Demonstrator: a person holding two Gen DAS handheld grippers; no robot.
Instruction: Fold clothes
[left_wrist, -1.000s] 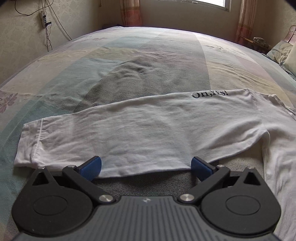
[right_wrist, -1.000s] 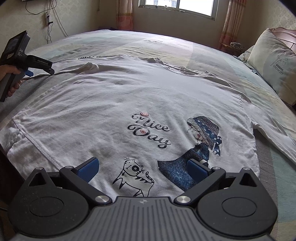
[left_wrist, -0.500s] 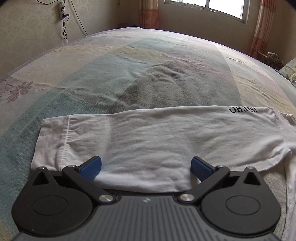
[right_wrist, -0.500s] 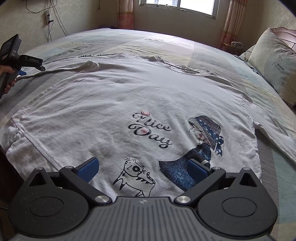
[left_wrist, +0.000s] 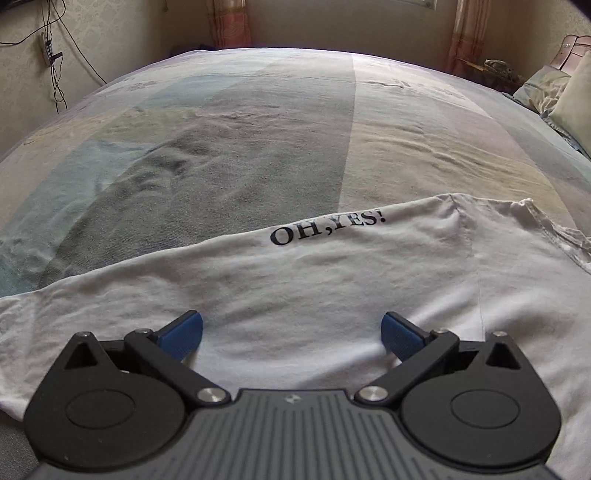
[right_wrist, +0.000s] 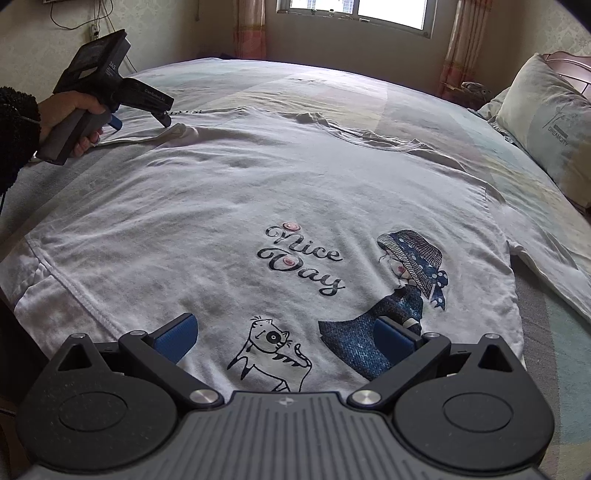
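Shirt: white long-sleeved shirt (right_wrist: 280, 192) is lying flat, print side up, across the bed (right_wrist: 424, 110), hem toward the right gripper, collar toward 12 o'clock.
Sleeve: the sleeve (left_wrist: 295, 280) printed "OH,YES!" is stretching from 9 o'clock to 3 o'clock in the left wrist view, its long axis crossing the line of the fingers.
Left gripper (left_wrist: 291, 328): it is hanging just over the sleeve with its blue pads spread wide, gripping nothing; a hand (right_wrist: 70, 114) is holding it at 10 o'clock in the right wrist view.
Right gripper (right_wrist: 286, 332): it is hovering over the lower chest print, jaws standing apart, empty.
Nearer hand: the left one is sitting closest to the sleeve, so I'd judge the sleeve fold falls to it, drawing toward 3 o'clock onto the body.
Surface: a soft pastel patchwork bedspread is lying under everything, slightly rumpled.
Room: a pillow (right_wrist: 550, 129) is resting at 2 o'clock, a window (right_wrist: 354, 11) and curtains at 12.
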